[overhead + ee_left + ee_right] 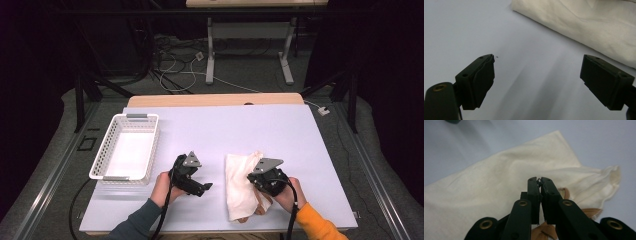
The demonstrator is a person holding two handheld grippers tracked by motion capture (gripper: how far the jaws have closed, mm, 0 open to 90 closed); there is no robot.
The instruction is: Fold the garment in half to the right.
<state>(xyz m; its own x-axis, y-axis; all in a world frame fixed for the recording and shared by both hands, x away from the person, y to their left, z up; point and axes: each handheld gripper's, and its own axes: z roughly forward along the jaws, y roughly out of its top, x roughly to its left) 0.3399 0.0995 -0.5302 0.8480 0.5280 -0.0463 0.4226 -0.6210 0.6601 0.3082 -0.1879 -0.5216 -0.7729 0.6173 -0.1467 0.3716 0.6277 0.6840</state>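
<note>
- The pale lilac rectangular surface (280, 135) carries everything, resting on a light wooden top whose edge shows at twelve o'clock
- A white perforated plastic basket (111, 145) with grey handle grips stands at about nine o'clock on the surface, well apart from both hands
- A cream folded fabric cloth (239, 187) lies at about five o'clock on the surface, a long pale strip running toward six o'clock, with one corner bunched up at its far end; a tan edge peeks out beneath it near the person's right hand
- In the left hand-held gripper view the same cloth (584, 22) fills the area toward one o'clock, just beyond the jaws and not touching them
- The left hand-held gripper (537, 80), black and held by a hand in a dark grey-green sleeve, sits at about seven o'clock on the surface, just beside the cloth; its jaws stand wide apart with bare surface between them
- The right hand-held gripper (540, 181), held by a hand in an orange sleeve, is over the cloth (499, 182); its jaws are closed almost together, and only a tiny dark fleck sits at their tips; whether they pinch any fabric cannot be told
</note>
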